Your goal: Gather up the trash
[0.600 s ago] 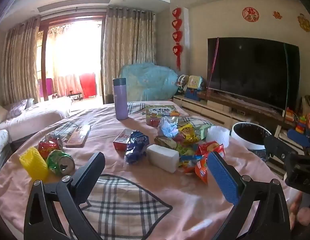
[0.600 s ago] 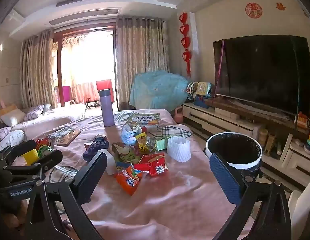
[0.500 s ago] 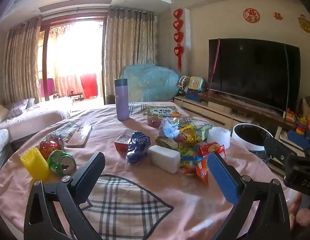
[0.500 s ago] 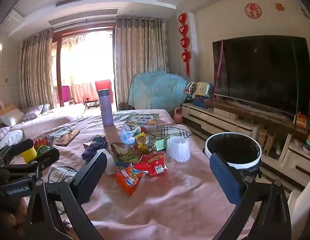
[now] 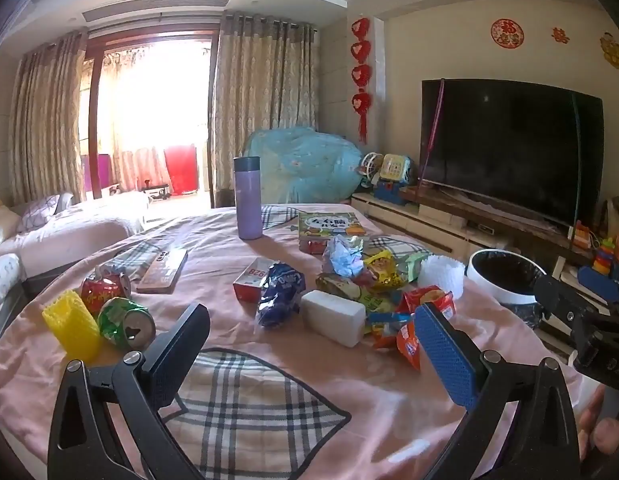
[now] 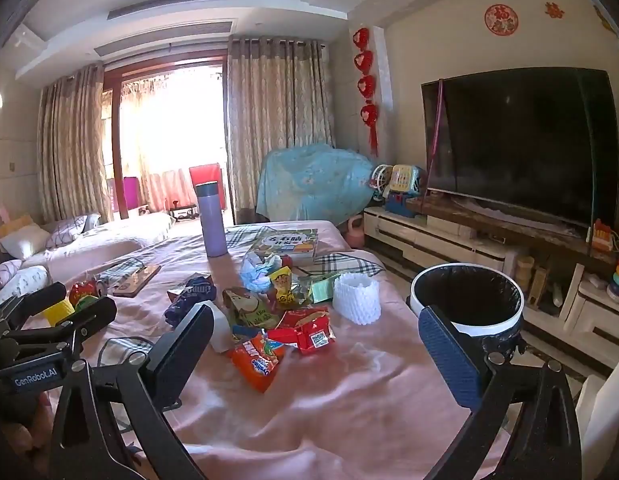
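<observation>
Ahead of me, table (image 5: 389,412) under cloth. Two crushed cans (image 5: 127,322) and mesh sleeve (image 5: 71,326) at left edge, remote (image 5: 163,270) behind them. Snack wrappers (image 5: 389,280) heaped centre-right, foam block (image 5: 333,318) before heap. Flask (image 5: 248,198) upright at far side, book (image 5: 331,226) to its right. Bin (image 6: 467,300) on floor beyond table's right edge; television (image 6: 521,140) behind.

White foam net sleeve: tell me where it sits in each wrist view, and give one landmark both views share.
Left wrist: the white foam net sleeve stands right of centre, at the far right edge of the wrapper pile, left of the trash bin.
Right wrist: it stands just right of centre, left of the bin.
Shared landmark: the purple bottle upright behind the pile.
</observation>
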The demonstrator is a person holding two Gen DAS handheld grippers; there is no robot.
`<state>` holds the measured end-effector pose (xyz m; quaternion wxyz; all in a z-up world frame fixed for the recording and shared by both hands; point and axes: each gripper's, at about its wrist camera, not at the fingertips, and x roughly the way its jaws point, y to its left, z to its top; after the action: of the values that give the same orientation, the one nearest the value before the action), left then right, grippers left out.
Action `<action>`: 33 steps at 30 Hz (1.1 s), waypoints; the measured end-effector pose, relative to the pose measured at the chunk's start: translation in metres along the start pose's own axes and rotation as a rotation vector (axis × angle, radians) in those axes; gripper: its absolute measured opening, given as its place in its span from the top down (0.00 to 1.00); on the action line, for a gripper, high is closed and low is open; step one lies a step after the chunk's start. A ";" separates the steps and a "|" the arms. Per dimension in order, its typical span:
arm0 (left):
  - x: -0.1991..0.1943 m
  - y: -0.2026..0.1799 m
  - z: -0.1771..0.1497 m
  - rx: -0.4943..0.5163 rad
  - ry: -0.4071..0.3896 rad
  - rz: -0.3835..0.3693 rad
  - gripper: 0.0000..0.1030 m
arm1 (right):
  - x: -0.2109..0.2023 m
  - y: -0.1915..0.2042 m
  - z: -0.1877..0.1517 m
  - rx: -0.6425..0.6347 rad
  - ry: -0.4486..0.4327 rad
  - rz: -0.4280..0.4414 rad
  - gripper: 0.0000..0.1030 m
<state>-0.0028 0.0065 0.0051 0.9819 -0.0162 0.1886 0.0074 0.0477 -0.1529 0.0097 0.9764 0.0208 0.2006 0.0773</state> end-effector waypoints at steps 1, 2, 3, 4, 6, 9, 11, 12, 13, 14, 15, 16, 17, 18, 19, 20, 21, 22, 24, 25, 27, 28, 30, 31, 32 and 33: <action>0.000 0.000 0.000 -0.001 0.001 0.001 0.01 | 0.001 0.000 0.000 0.001 0.001 0.000 0.00; 0.001 0.000 0.001 -0.001 0.002 0.001 0.01 | 0.000 0.000 0.000 0.001 0.001 0.000 0.00; 0.001 -0.001 0.001 -0.001 0.002 0.000 0.01 | 0.001 0.000 -0.001 0.002 0.002 0.000 0.00; 0.000 0.001 -0.001 0.000 -0.002 -0.001 0.01 | 0.001 -0.001 -0.001 0.004 0.002 0.001 0.00; 0.000 0.000 0.000 0.001 0.000 -0.001 0.01 | 0.001 -0.001 -0.001 0.008 0.001 0.002 0.00; 0.000 0.002 -0.002 -0.001 0.000 -0.001 0.01 | 0.001 -0.001 -0.002 0.010 0.001 0.004 0.00; 0.001 0.002 -0.002 0.000 0.002 -0.001 0.01 | 0.001 -0.002 -0.002 0.013 0.001 0.007 0.00; 0.001 0.002 -0.001 0.000 0.002 0.001 0.01 | 0.001 -0.002 -0.002 0.014 0.002 0.007 0.00; 0.001 0.002 -0.001 0.000 0.003 0.000 0.01 | 0.001 -0.002 -0.002 0.014 0.003 0.008 0.00; 0.001 0.002 -0.001 0.000 0.003 -0.002 0.01 | 0.001 -0.002 -0.003 0.015 0.002 0.010 0.00; 0.001 0.002 -0.001 0.000 0.003 0.000 0.01 | 0.001 -0.002 -0.003 0.016 0.003 0.010 0.00; 0.002 0.002 0.000 0.000 0.002 0.001 0.01 | 0.001 -0.002 -0.003 0.016 0.003 0.010 0.00; 0.002 0.002 0.000 0.000 0.002 0.000 0.01 | 0.001 -0.002 -0.003 0.016 0.003 0.011 0.00; 0.002 0.001 0.001 0.000 0.002 0.000 0.01 | 0.001 -0.002 -0.003 0.015 0.004 0.011 0.00; 0.002 0.003 -0.003 -0.002 -0.001 0.001 0.01 | 0.002 -0.002 -0.003 0.016 0.005 0.011 0.00; 0.002 0.003 -0.003 -0.002 -0.001 0.001 0.01 | 0.002 -0.002 -0.004 0.017 0.005 0.012 0.00; 0.003 0.003 -0.003 -0.003 0.000 0.001 0.01 | 0.002 -0.002 -0.004 0.017 0.005 0.014 0.00; 0.003 0.003 -0.003 -0.003 0.001 0.000 0.01 | 0.002 -0.002 -0.004 0.017 0.007 0.016 0.00; 0.004 0.003 -0.003 -0.003 0.001 -0.001 0.01 | 0.003 -0.001 -0.004 0.017 0.008 0.017 0.00; 0.004 0.003 -0.003 -0.002 0.001 0.000 0.01 | 0.003 0.000 -0.004 0.017 0.008 0.018 0.00; 0.005 0.003 -0.003 -0.001 0.003 -0.001 0.01 | 0.003 0.000 -0.004 0.018 0.009 0.017 0.00; 0.006 0.003 -0.003 -0.001 0.003 -0.001 0.01 | 0.003 0.000 -0.004 0.018 0.009 0.016 0.00; 0.003 0.002 -0.004 0.000 0.000 0.000 0.01 | 0.003 -0.001 -0.004 0.020 0.009 0.018 0.00; 0.003 0.003 -0.004 0.000 0.002 -0.001 0.01 | 0.003 -0.001 -0.004 0.019 0.009 0.019 0.00; 0.003 0.003 -0.004 -0.002 0.002 -0.002 0.01 | 0.003 0.000 -0.004 0.022 0.010 0.019 0.00; 0.004 0.003 -0.004 -0.002 0.003 -0.002 0.01 | 0.003 0.000 -0.005 0.023 0.010 0.019 0.00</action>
<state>-0.0006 0.0092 0.0002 0.9816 -0.0174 0.1900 0.0063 0.0483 -0.1521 0.0045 0.9742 0.0338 0.2064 0.0844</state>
